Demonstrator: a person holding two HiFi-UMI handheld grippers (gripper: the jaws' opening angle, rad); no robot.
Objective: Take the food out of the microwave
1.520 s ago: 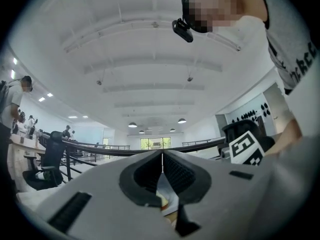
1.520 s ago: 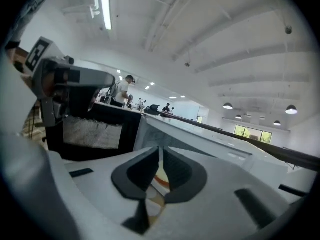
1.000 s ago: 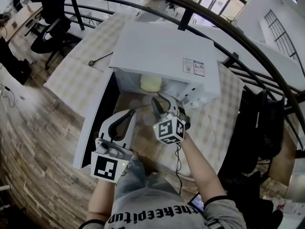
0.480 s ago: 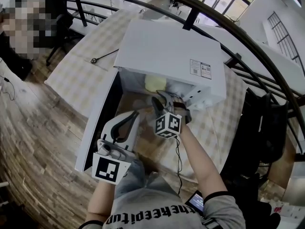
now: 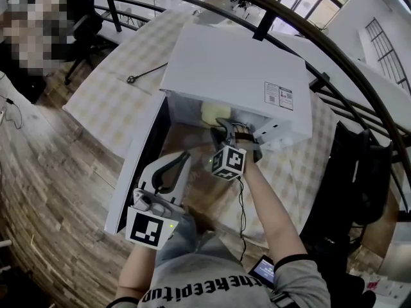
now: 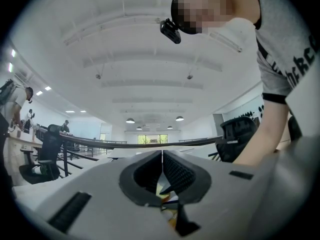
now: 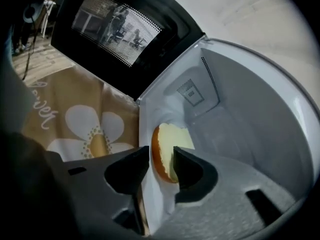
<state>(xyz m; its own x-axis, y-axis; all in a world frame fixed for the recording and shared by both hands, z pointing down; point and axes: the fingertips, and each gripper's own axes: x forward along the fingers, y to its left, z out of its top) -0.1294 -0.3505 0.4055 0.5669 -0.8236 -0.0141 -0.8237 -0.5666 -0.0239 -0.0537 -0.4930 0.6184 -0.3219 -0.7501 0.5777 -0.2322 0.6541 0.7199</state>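
A white microwave (image 5: 237,76) stands on the table with its door (image 5: 138,165) swung open to the left. Inside lies the food, a pale yellow bun (image 5: 212,112) with a browned edge (image 7: 167,144). My right gripper (image 5: 226,131) points down into the cavity mouth, its jaws opening. In the right gripper view the bun shows in the gap of the right gripper (image 7: 161,160), just beyond the tips, and the pads do not press on it. My left gripper (image 5: 181,158) hangs near the open door, pointing level, and the left gripper (image 6: 162,160) is shut on nothing.
A tan cloth with a white flower (image 7: 85,129) covers the table in front of the microwave. A black cable (image 5: 144,74) lies on the checked tablecloth at the left. A curved black railing (image 5: 334,50) runs behind, and a dark chair (image 5: 359,172) stands at the right.
My right gripper has sunk and moved forward to the microwave's opening, rolled about its axis, and its jaws have spread wider. The left gripper has stayed put.
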